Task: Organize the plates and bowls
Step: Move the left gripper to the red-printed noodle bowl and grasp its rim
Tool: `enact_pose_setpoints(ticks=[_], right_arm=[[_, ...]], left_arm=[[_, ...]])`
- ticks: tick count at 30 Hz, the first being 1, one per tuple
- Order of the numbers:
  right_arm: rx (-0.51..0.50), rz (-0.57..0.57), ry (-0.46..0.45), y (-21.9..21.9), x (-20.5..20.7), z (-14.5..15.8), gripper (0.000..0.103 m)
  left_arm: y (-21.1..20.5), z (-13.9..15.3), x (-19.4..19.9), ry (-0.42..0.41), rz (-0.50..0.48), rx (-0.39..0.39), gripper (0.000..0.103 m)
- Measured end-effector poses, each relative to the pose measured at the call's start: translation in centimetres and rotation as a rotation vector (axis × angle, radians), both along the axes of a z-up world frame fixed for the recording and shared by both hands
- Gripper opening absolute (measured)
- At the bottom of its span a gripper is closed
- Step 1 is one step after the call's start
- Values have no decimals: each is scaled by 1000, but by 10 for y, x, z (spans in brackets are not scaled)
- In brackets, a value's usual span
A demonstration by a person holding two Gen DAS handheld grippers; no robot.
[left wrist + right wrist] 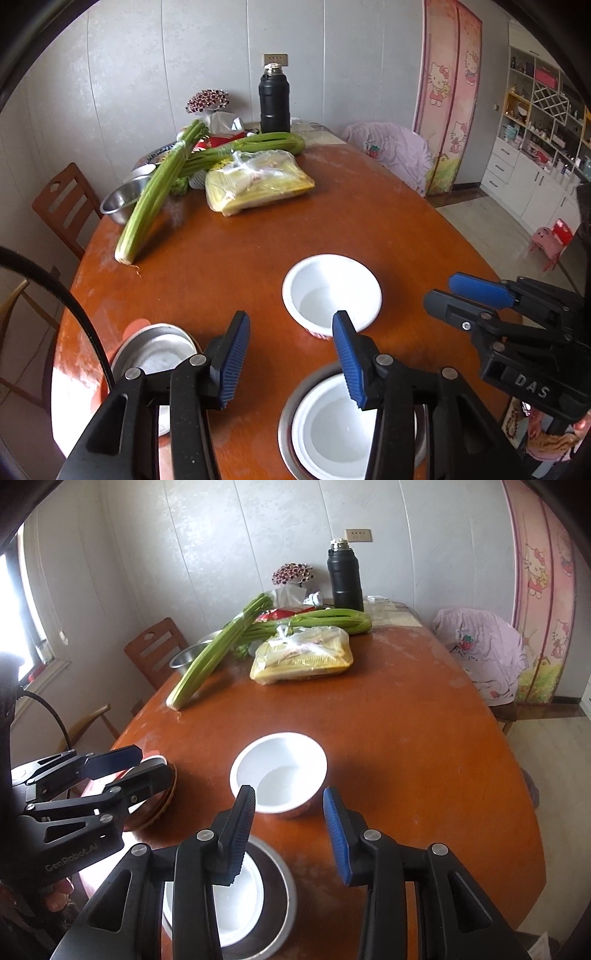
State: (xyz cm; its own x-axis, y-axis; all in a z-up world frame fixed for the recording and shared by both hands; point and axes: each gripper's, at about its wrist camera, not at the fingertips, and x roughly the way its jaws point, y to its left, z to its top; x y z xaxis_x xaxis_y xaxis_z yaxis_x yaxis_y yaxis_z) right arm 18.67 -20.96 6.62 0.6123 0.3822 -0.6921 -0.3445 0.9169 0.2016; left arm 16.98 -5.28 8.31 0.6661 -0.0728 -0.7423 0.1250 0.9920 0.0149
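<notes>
- Nearest: a white bowl [340, 432] sits nested in a steel dish [275, 897] at the table's [424, 760] near edge. Both grippers hover above it, released and holding nothing.
- Risk: the left gripper [291, 360] and right gripper [288, 834] are close together; converging on one bowl may cause a collision.
- Risk: glazed rims may slip from the ribbed pads [236, 360].
- Left: a metal bowl [157, 354] on an orange plate near the edge could be knocked off.
- Ahead: a second white bowl [279, 771] stands alone, just beyond both fingertip pairs.
- Far: celery [155, 195], clear of the work.
</notes>
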Motion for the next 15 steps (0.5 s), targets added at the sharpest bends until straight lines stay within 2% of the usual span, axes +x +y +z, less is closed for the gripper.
enact_pose_setpoints(ticks=[7,15], right_arm=[[-10,-3,-1,5,16,4,41],[-26,-6,30,12,39,-6,41]], left_arm=[[2,-3,23,15,3,0,46],[7,-15,46,47,1,-10,46]])
